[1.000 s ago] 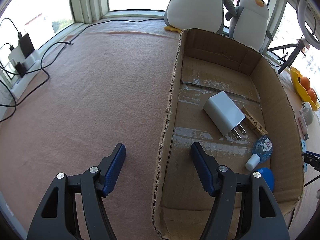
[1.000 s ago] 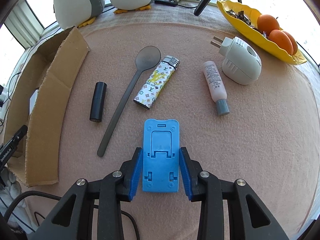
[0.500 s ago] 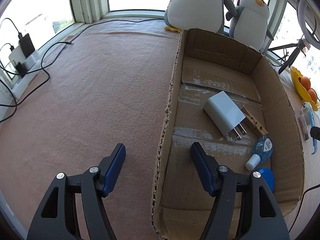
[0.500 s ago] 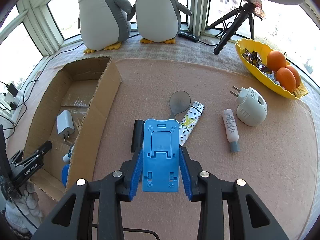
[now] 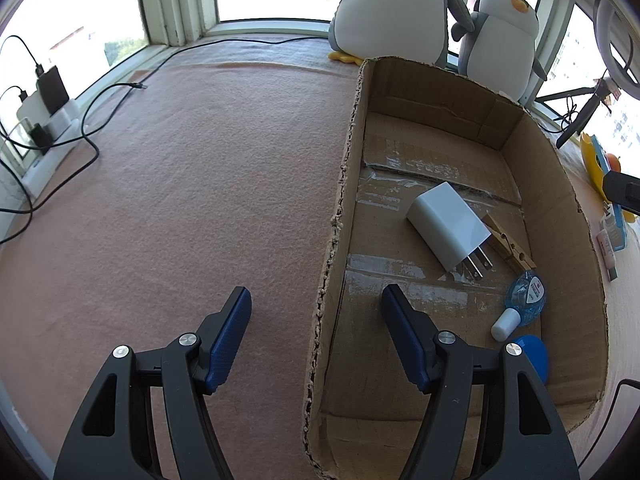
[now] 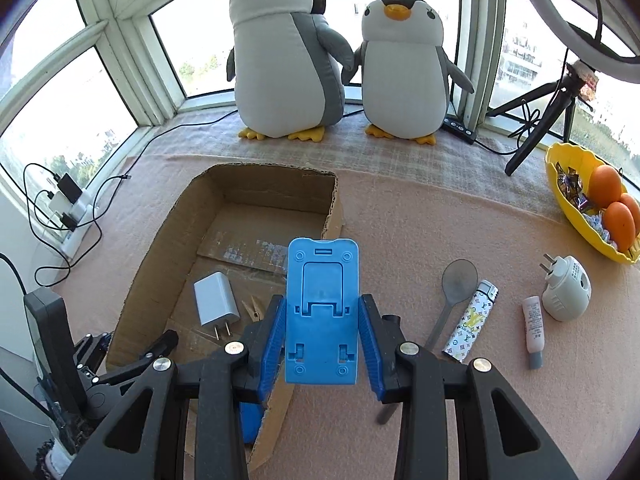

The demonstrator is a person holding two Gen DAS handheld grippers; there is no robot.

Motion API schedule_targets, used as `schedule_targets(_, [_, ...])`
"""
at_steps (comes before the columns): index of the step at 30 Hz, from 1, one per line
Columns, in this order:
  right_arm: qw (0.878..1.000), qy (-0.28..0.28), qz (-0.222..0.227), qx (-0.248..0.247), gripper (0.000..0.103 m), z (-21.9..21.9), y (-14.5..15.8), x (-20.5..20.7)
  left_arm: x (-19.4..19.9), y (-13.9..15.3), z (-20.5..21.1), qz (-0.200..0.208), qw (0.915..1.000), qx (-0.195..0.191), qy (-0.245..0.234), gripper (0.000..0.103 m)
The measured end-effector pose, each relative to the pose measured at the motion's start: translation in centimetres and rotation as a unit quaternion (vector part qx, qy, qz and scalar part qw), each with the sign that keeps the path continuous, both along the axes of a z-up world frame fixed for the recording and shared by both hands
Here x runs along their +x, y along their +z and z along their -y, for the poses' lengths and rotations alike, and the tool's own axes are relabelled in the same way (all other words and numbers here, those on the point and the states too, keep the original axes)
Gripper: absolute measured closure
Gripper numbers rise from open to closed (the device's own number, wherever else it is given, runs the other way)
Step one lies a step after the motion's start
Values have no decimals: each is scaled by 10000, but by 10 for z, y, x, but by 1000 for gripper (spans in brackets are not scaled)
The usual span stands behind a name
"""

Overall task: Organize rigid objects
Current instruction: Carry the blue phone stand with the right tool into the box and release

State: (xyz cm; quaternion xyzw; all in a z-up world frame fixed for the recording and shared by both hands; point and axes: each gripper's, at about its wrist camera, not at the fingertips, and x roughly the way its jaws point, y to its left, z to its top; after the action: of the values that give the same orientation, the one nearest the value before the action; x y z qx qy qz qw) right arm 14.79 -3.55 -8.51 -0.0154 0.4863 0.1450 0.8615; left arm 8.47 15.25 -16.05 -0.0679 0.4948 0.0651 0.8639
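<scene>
My right gripper [image 6: 322, 340] is shut on a blue plastic phone stand [image 6: 322, 312] and holds it in the air over the right wall of the open cardboard box [image 6: 168, 236]. The box [image 5: 560, 184] holds a white charger [image 5: 448, 224], a wooden clothespin [image 5: 508, 246], a small blue bottle [image 5: 524, 304] and a blue round thing [image 5: 532, 356]. My left gripper [image 5: 316, 312] is open and empty, straddling the box's left wall. On the pink cloth right of the box lie a grey spoon [image 6: 456, 292], a patterned lighter [image 6: 472, 326], a small tube [image 6: 534, 330] and a white plug device [image 6: 566, 294].
Two plush penguins [image 6: 288, 52] stand at the window behind the box. A yellow bowl with oranges [image 6: 592, 204] and a tripod [image 6: 540, 120] are at the back right. A power strip with cables [image 5: 44, 120] lies at the far left edge.
My right gripper has lifted the blue stand off the cloth and carried it left, up over the box's right wall. My left gripper has not moved.
</scene>
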Motion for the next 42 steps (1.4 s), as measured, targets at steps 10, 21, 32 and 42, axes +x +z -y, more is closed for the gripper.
schedule_targets(10, [9994, 295, -61, -140, 70, -33, -14, 12, 0, 0, 1, 5, 10000, 5, 4, 34])
schedule_targets(21, [9987, 376, -151, -297, 70, -50, -30, 26, 0, 0, 0, 3, 10000, 5, 7, 34])
schedule_targets(32, [9987, 436, -102, -259, 48, -50, -30, 27, 0, 0, 0, 4, 10000, 8, 8, 34])
schedule_targets(42, [9989, 439, 94, -148, 42, -42, -17, 16, 0, 0, 1, 4, 10000, 23, 15, 34])
